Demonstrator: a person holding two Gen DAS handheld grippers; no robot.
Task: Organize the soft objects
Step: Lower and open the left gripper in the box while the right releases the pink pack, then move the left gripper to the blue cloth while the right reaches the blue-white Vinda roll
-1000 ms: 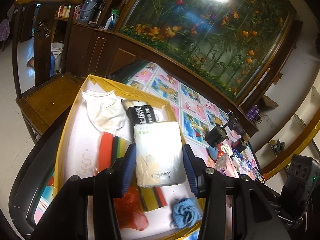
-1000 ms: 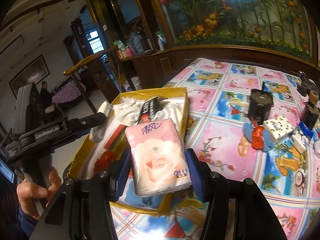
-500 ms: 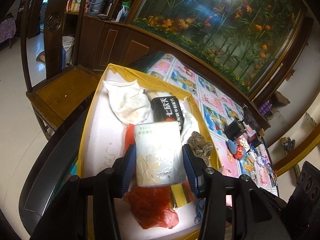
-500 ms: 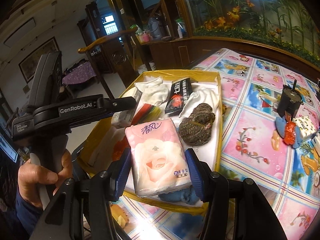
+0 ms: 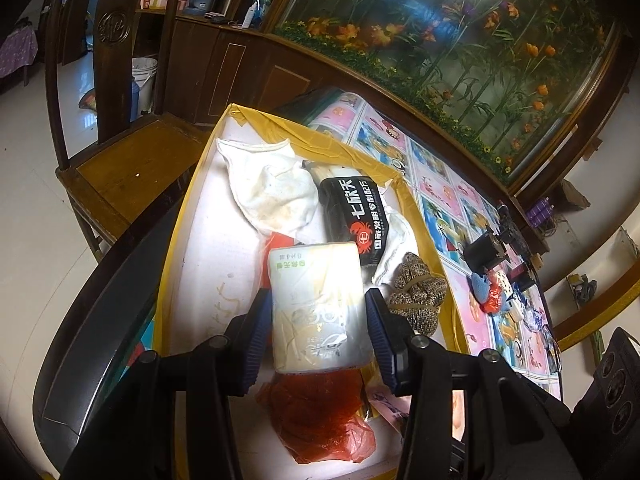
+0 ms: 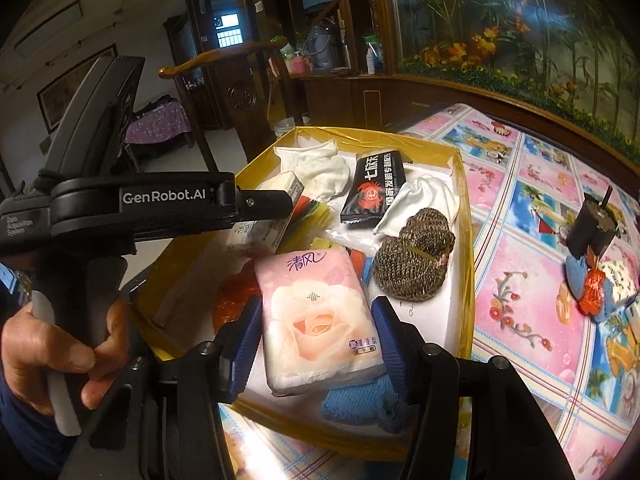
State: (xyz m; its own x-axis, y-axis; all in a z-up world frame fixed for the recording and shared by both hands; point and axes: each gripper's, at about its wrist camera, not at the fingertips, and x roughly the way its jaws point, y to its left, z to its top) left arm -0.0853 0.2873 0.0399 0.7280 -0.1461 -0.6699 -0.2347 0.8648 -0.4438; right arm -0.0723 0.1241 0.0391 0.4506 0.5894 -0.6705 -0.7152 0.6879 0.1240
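Two tissue packs: a pale one [image 5: 318,304] and a pink rose-printed one [image 6: 318,316]. In the yellow-edged box [image 6: 466,216]: two white cloths, one near the far corner [image 5: 272,188] and one by the right edge [image 6: 420,200]; one black packet [image 6: 374,188]; one brown knitted bundle [image 6: 412,264]; one red plastic bag [image 5: 320,412]; one blue knit piece [image 6: 360,402] at the near edge

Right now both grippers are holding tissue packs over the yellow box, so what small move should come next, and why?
Probably lower the right gripper a little and release the pink tissue pack into the yellow box. It already hangs over the near end, above bare white floor beside the knitted bundle; the blue cloth lies just below.
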